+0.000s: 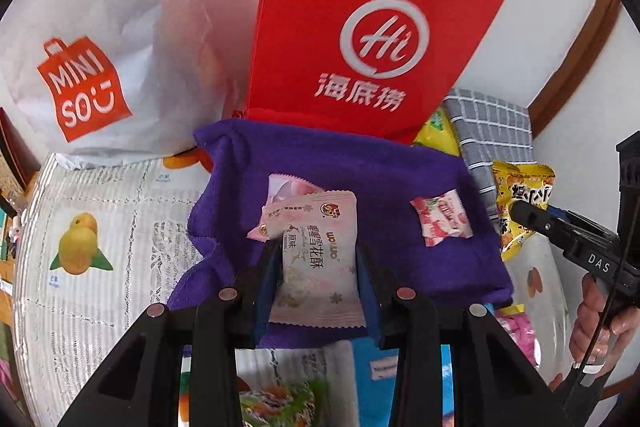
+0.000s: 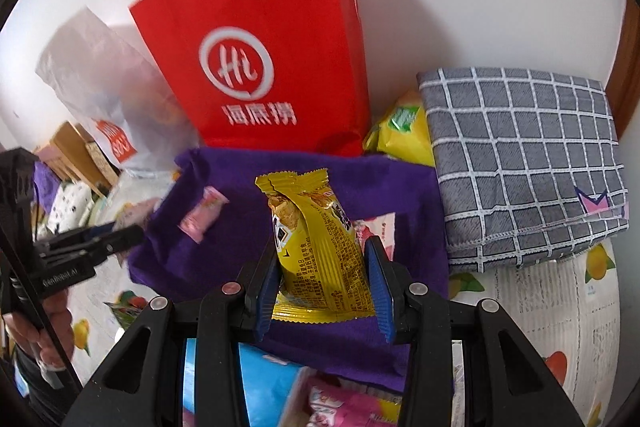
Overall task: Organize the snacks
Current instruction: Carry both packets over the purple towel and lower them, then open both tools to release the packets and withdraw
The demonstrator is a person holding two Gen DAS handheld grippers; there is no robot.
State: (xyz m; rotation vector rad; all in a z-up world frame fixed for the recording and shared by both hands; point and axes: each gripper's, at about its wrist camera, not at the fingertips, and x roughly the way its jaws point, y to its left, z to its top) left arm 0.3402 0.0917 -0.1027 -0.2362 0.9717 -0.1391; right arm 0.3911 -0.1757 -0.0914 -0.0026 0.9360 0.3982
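Left gripper point(image 1: 316, 267) clamped on pink pack point(image 1: 320, 259), long axis running forward along the fingers, above the purple cloth point(image 1: 420, 171). Right gripper point(image 2: 326, 275) clamped on yellow pack point(image 2: 320, 251), likewise lengthwise. Both hang over the cloth; red bag point(image 2: 260, 47) stands just behind it.

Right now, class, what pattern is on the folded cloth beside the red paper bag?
Grey with a white grid pattern, clearest in the right wrist view.

left wrist view: rides the left gripper point(image 1: 318, 267), looks steeply down, close over purple cloth point(image 1: 400, 179)
right wrist view: same steep close angle, from the cloth's right
shared: purple cloth, red bag point(image 1: 360, 7), grey checked cloth point(image 2: 520, 163)
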